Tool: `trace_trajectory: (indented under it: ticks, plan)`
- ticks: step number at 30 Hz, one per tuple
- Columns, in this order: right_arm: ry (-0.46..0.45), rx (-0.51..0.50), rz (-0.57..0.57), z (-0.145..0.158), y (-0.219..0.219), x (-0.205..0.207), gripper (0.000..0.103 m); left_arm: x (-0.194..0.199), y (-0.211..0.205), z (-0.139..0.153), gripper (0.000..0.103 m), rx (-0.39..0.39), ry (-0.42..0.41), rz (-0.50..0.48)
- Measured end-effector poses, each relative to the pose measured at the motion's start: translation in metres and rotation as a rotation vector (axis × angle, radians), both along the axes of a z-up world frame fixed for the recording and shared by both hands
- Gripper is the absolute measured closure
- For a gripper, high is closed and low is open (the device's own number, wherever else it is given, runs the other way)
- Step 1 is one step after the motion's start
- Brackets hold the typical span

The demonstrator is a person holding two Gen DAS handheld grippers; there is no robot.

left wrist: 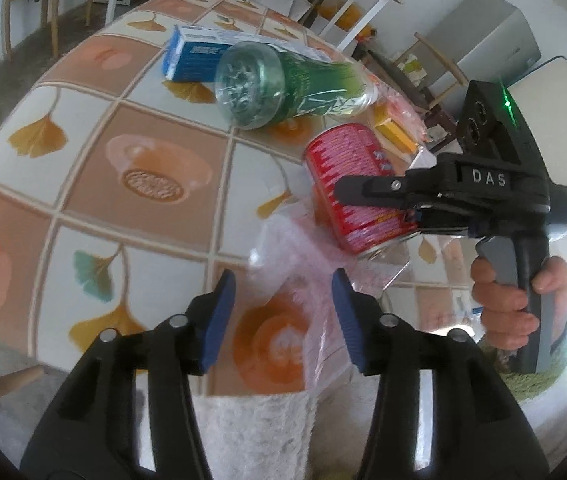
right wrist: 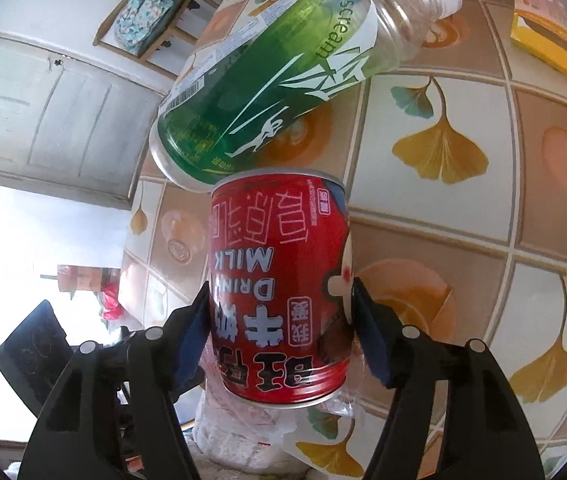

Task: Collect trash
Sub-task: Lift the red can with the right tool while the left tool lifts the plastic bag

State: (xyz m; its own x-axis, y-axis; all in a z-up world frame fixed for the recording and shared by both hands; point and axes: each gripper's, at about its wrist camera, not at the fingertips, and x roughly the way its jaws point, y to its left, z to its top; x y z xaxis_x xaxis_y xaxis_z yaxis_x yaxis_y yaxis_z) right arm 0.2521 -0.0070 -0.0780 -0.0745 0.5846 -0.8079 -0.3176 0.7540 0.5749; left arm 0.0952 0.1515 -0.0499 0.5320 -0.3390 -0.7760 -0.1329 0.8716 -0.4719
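1. My right gripper (right wrist: 279, 320) is clamped on the red milk can (right wrist: 279, 280), held above the tablecloth (right wrist: 463, 220).
2. My left gripper (left wrist: 283, 320) hangs open over the clear plastic bag (left wrist: 303, 264).
3. The can sits just beyond the left fingers, long axis tilted toward the bag; the green bottle (left wrist: 283, 84) lies farther off.

Patterned table (left wrist: 83, 208), green bottle (left wrist: 283, 84), blue carton (left wrist: 191, 56)

Glossy metal can (right wrist: 279, 280) – clear (plastic) bottle (right wrist: 267, 80).
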Motion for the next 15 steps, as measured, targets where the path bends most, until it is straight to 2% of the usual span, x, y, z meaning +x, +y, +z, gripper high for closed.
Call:
trace_trajectory:
  ticks: [3, 10, 15]
  plan:
    - [-0.008, 0.005, -0.011, 0.000, 0.000, -0.002, 0.039, -0.010, 0.002, 0.003, 0.052, 0.023, -0.003, 0.014]
    - [-0.022, 0.019, -0.040, -0.001, -0.004, -0.004, 0.039, -0.014, -0.015, 0.004, 0.055, -0.054, -0.013, -0.055]
    - [-0.029, 0.034, -0.059, -0.002, -0.009, -0.007, 0.039, -0.005, -0.031, -0.005, 0.066, -0.048, 0.014, -0.059]
